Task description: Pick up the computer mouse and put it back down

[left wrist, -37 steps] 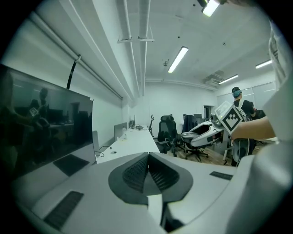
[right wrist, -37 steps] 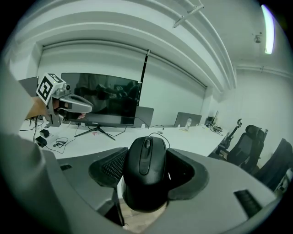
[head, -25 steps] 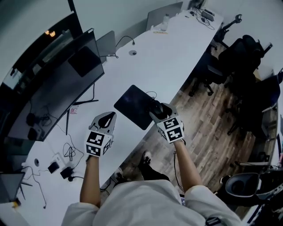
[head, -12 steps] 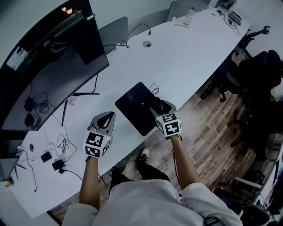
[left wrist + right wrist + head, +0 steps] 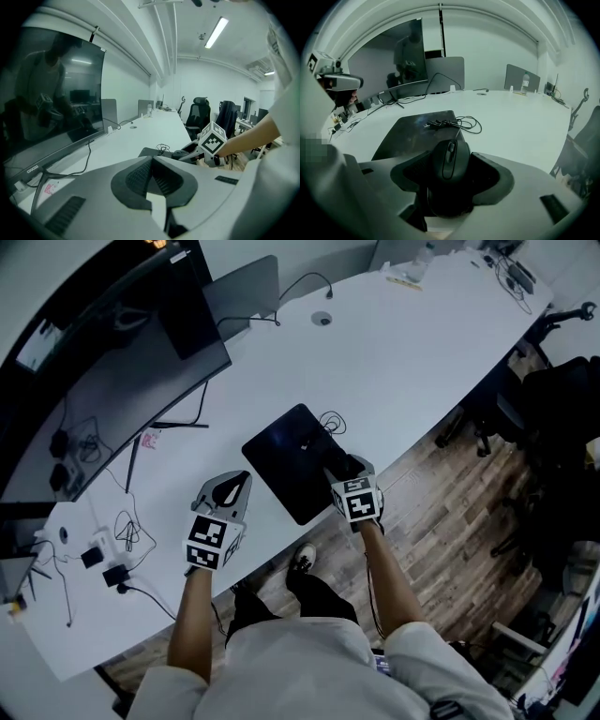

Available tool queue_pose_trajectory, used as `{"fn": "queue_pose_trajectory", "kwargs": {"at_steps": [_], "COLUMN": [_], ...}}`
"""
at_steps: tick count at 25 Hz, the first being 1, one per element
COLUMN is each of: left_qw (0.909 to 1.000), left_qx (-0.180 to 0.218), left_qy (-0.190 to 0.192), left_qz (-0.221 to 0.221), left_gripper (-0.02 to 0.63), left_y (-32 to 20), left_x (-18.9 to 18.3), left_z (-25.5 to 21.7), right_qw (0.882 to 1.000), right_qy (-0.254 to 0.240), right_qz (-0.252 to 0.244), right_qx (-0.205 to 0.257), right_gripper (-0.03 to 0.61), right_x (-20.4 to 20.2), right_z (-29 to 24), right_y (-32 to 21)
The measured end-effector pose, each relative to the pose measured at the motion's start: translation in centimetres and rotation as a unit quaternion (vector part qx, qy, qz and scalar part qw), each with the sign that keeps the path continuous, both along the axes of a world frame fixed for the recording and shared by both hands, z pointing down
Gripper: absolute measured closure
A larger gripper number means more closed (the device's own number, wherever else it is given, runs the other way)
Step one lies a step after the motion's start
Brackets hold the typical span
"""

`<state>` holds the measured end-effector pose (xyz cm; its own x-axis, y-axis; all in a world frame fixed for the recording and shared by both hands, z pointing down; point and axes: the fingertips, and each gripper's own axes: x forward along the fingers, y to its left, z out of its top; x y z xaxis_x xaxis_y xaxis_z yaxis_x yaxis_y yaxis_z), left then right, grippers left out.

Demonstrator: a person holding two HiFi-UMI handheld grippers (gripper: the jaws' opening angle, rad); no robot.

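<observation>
Between the jaws of the R gripper [image 5: 451, 177] sits the computer mouse [image 5: 449, 157], pinched by its flanks w/ buttons and wheel facing up; jaws closed narrowly onto the shell. Whether the mouse rests on the mouse pad [image 5: 417, 129] or is raised just clear of it cannot be told. Head view puts the R gripper [image 5: 343, 472] at the pad's near corner, close to the desk [image 5: 394, 352] edge, w/ wood floor below. The cable [image 5: 457, 124] lies bundled at the pad's far edge. L gripper [image 5: 152, 164]: pads meet at the tips, nothing between; it hovers over bare desk to the pad's left, well apart from the mouse, w/ the monitor [image 5: 112, 390] beyond. Risks, as judged: smooth rounded shell may squirt fwd. out of a light pinch; a release past the near edge would drop it to the floor; a higher lift may drag or snag the cable bundle, twisting the mouse in the jaws.
</observation>
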<state>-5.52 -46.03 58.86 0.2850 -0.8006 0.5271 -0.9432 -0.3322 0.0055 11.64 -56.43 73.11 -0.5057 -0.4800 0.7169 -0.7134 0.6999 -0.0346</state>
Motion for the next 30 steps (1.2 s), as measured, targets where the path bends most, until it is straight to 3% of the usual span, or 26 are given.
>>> {"fn": "queue_pose_trajectory", "kwargs": {"at_steps": [5, 10, 13, 16, 17, 25, 30], "left_qw": [1.0, 0.9992, 0.9972, 0.9938, 0.9925, 0.9759, 0.9673], "left_qx": [-0.003, 0.025, 0.048, 0.074, 0.083, 0.168, 0.193], "left_qy": [0.005, 0.012, 0.017, 0.025, 0.028, 0.039, 0.052], "left_qz": [0.008, 0.03, 0.055, 0.078, 0.085, 0.134, 0.156], "left_gripper": [0.6, 0.6, 0.6, 0.6, 0.6, 0.6, 0.6], "left_y": [1.3, 2.7, 4.3, 6.3, 7.2, 15.3, 21.0], "left_x": [0.7, 1.2, 1.7, 2.1, 2.2, 3.2, 3.5], "left_z": [-0.2, -2.6, -4.6, -7.0, -7.9, -16.4, -20.1], "right_qw": [1.0, 0.997, 0.992, 0.979, 0.975, 0.953, 0.942], "right_qy": [-0.009, -0.024, -0.027, -0.039, -0.043, -0.051, -0.089], "right_qz": [0.016, 0.059, 0.096, 0.144, 0.154, 0.188, 0.192], "right_qx": [0.009, 0.043, 0.078, 0.138, 0.154, 0.232, 0.26], "right_gripper": [0.282, 0.299, 0.406, 0.547, 0.563, 0.565, 0.566], "right_x": [0.0, 2.6, 4.9, 7.4, 8.1, 9.9, 8.8], "right_z": [-1.1, -5.6, -9.9, -15.8, -17.7, -29.7, -35.1], "right_y": [0.1, 2.6, 5.0, 8.6, 10.2, 23.8, 32.0]}}
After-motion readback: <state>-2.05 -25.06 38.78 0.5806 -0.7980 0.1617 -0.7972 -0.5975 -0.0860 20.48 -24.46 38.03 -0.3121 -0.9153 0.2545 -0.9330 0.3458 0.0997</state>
